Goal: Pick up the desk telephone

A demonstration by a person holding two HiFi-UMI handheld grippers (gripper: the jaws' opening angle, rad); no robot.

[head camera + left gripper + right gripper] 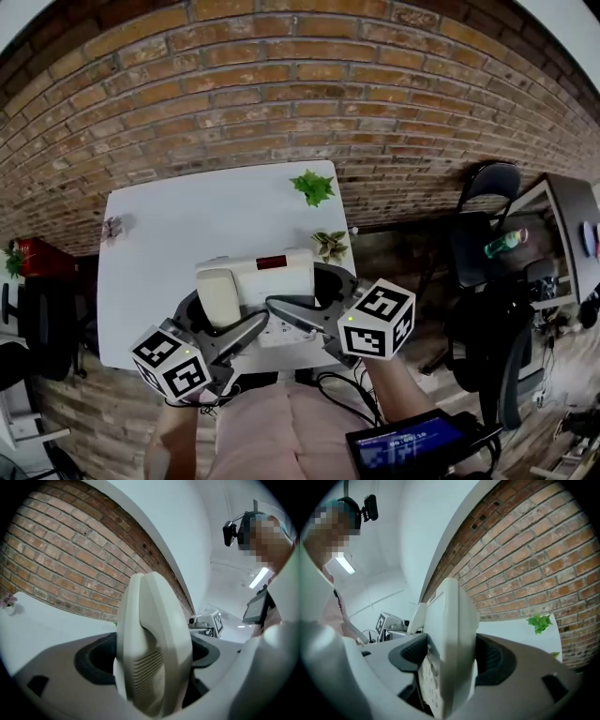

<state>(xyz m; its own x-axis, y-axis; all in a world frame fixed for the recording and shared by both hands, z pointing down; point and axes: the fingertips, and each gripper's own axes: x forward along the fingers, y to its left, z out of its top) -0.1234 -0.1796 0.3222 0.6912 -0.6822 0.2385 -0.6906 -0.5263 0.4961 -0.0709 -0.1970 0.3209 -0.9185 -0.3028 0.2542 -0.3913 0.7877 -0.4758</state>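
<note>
The cream desk telephone [255,281], with a dark red display strip and its handset on the left side, is held between my two grippers over the near part of the white table [178,225]. My left gripper [220,323] is shut on the telephone's handset end [154,644], both dark pads against it. My right gripper [319,305] is shut on the keypad end [450,639], jaws wide around the body. In both gripper views the telephone stands edge-on between the jaws.
Two small green plants [314,186] [330,246] stand at the table's right side and a tiny pink flower pot [112,227] at its left. A brick wall runs behind. Black office chairs [487,234] stand at the right and a red box [37,255] at the left.
</note>
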